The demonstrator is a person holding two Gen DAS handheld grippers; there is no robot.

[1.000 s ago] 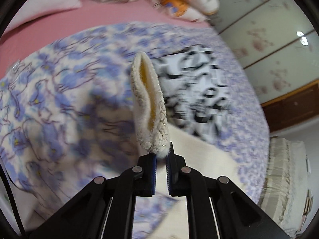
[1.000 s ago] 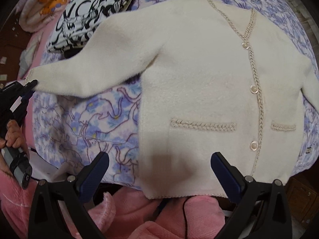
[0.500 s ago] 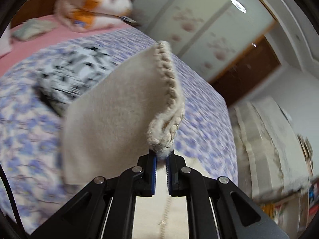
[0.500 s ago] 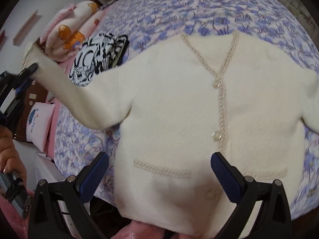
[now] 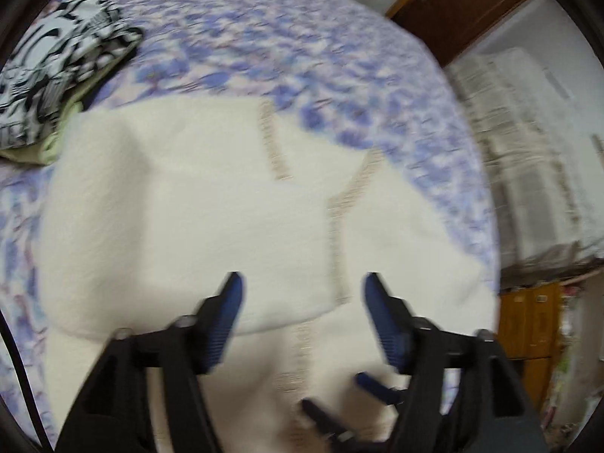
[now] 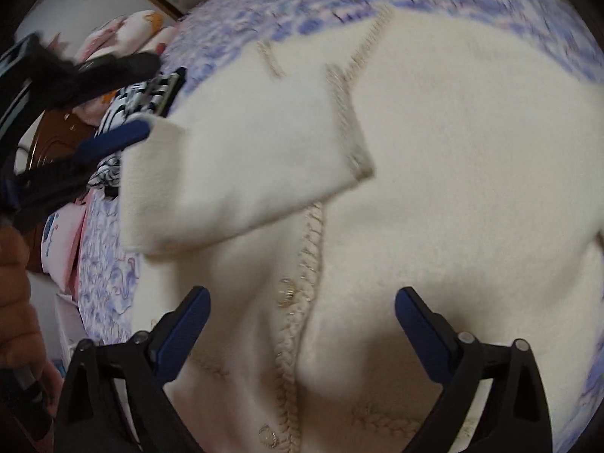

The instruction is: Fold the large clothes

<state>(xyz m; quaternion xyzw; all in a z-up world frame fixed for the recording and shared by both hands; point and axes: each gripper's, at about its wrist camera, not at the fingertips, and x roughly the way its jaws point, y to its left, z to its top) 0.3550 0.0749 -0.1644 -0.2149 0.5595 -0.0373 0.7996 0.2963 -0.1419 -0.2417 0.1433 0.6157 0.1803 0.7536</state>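
Observation:
A cream cardigan (image 5: 415, 249) (image 6: 453, 188) with braided trim and buttons lies front-up on the blue floral bedspread (image 5: 302, 37). One sleeve (image 5: 188, 226) (image 6: 245, 158) is folded across its chest, with the cuff (image 6: 353, 143) at the button line. My left gripper (image 5: 302, 283) hovers over that sleeve. Its jaws are opening and nothing is between them. In the right wrist view the left gripper (image 6: 151, 94) reaches in from the left. My right gripper (image 6: 302, 294) stands wide above the lower front, its jaws closing slightly, empty.
A folded black-and-white patterned cloth (image 5: 56, 56) (image 6: 151, 90) lies on the bed beside the cardigan's shoulder. Pink pillows (image 6: 124, 34) sit beyond it. A person's orange sleeve (image 6: 15, 283) is at the left edge. A wooden door (image 5: 453, 7) and covered furniture (image 5: 521, 151) stand past the bed.
The left gripper carried the sleeve cuff across over the cardigan's front and let it go; the sleeve now lies folded on the chest. The right gripper moved lower and closer over the cardigan.

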